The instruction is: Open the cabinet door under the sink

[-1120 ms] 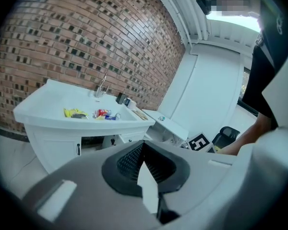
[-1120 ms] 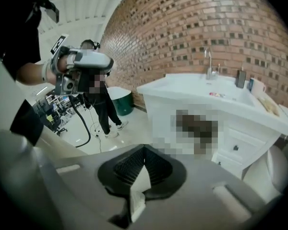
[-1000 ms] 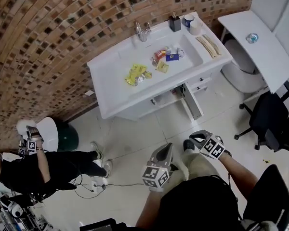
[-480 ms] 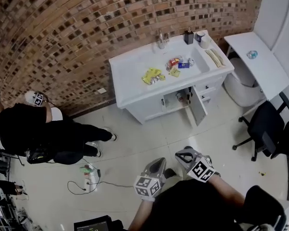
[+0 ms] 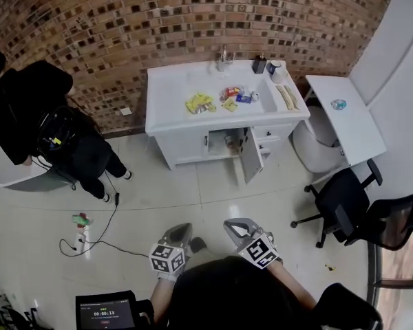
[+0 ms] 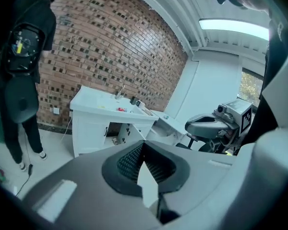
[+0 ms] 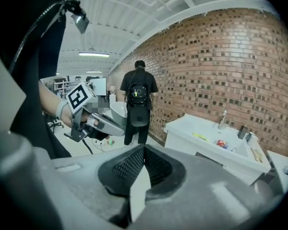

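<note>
While I am drawing back from the white sink worktop (image 5: 168,95), the whole room is sliding away in the head view. Over the last second that worktop is shrinking toward the brick wall (image 5: 193,19), and both grippers are sinking to the bottom edge, close against the body. Sweeping from the left, a person in black (image 5: 48,126) is standing by the wall, well apart from the work, having shifted up that side of the view since a second ago. The left gripper (image 5: 181,231) is riding low, pointing ahead over bare floor tiles (image 5: 193,198), its jaws pressed together with nothing between them. Ahead of it the worktop is carrying yellow packets (image 5: 199,103) and a few small things. Beneath its right half the cabinet door (image 5: 250,157) is hanging wide open, swung out toward me, just as it was a second ago. I am reading that as the task being done already, and the retreat as clearing away, not a fresh approach. The right gripper (image 5: 235,227) is sitting just beside the left one, angled a little inward, its jaws likewise closed on nothing; its own view is catching the left gripper held alongside. Farther right a white side worktop (image 5: 344,126) and office chairs (image 5: 337,205) are standing apart from the open door.
</note>
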The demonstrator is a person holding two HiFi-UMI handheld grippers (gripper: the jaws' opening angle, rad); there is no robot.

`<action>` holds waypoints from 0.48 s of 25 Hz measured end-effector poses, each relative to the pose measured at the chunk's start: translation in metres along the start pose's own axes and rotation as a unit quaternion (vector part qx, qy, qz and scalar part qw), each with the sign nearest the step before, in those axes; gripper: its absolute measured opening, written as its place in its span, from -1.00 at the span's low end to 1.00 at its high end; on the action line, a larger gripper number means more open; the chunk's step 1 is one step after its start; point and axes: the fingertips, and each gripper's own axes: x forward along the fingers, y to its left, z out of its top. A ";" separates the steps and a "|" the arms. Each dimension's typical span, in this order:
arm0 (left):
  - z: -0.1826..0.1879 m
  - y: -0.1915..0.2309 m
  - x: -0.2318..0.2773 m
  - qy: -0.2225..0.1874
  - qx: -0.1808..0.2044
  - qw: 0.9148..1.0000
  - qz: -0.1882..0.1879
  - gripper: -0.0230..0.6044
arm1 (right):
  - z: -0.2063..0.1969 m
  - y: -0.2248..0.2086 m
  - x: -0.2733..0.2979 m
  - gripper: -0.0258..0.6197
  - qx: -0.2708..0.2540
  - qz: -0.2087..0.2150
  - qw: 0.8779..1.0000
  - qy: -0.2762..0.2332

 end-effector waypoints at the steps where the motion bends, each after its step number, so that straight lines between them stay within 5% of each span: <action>1: 0.004 -0.008 0.003 -0.006 0.002 1.000 0.001 -0.88 | 0.002 -0.008 -0.009 -0.94 0.005 -0.006 1.000 -0.009; 7: 0.010 -0.067 0.024 -0.007 0.016 1.000 -0.010 -0.88 | 0.015 -0.028 -0.074 -0.94 0.012 -0.025 0.998 -0.055; 12: -0.021 -0.187 0.064 0.002 0.013 0.997 -0.071 -0.88 | -0.042 -0.030 -0.150 -0.95 0.060 -0.027 0.997 -0.047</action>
